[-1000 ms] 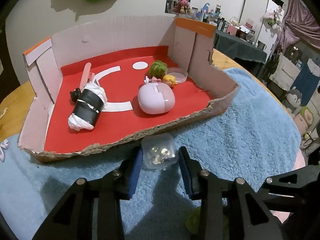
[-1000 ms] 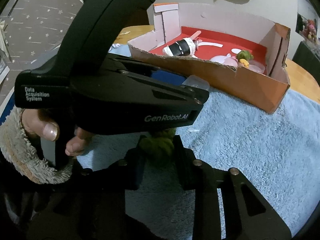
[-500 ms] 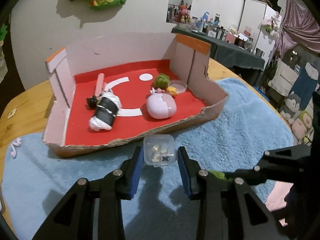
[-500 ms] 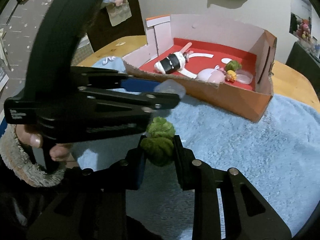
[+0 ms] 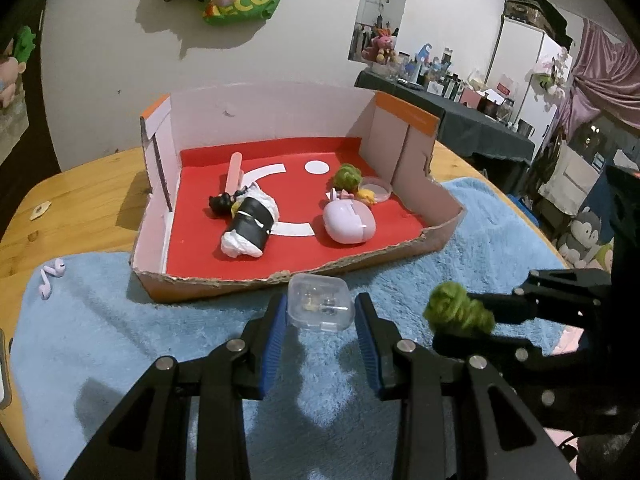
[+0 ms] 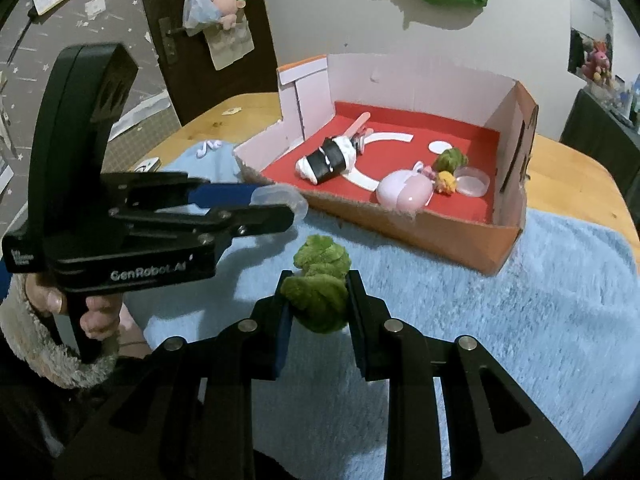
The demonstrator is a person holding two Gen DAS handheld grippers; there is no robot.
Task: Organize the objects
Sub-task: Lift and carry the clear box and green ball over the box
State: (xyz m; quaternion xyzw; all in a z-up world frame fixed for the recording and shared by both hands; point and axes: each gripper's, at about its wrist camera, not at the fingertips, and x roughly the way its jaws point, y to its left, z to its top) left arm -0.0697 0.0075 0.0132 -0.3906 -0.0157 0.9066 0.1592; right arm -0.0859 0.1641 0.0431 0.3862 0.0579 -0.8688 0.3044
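My left gripper (image 5: pixel 321 311) is shut on a small clear plastic case (image 5: pixel 321 306) with tiny items inside, held above the blue towel (image 5: pixel 160 340) just in front of the cardboard box (image 5: pixel 224 280). My right gripper (image 6: pixel 317 300) is shut on a green fuzzy plush (image 6: pixel 318 286), also above the towel; the plush also shows in the left wrist view (image 5: pixel 458 312). The red-floored box holds a black-and-white roll (image 5: pixel 250 226), a pink egg-shaped case (image 5: pixel 349 224), a pink stick (image 5: pixel 233 170), a green pom (image 5: pixel 347 176) and a clear round lid (image 5: pixel 378 190).
Purple earbuds (image 5: pixel 50 278) lie on the towel's far left edge. The towel covers a round wooden table (image 5: pixel 80 196). The left gripper body (image 6: pixel 132 236) and the hand on it fill the left of the right wrist view. Cluttered shelves and plush toys stand at the right.
Both grippers have risen and pulled back from the box with their loads. The right gripper with the green plush has come out from under the left one.
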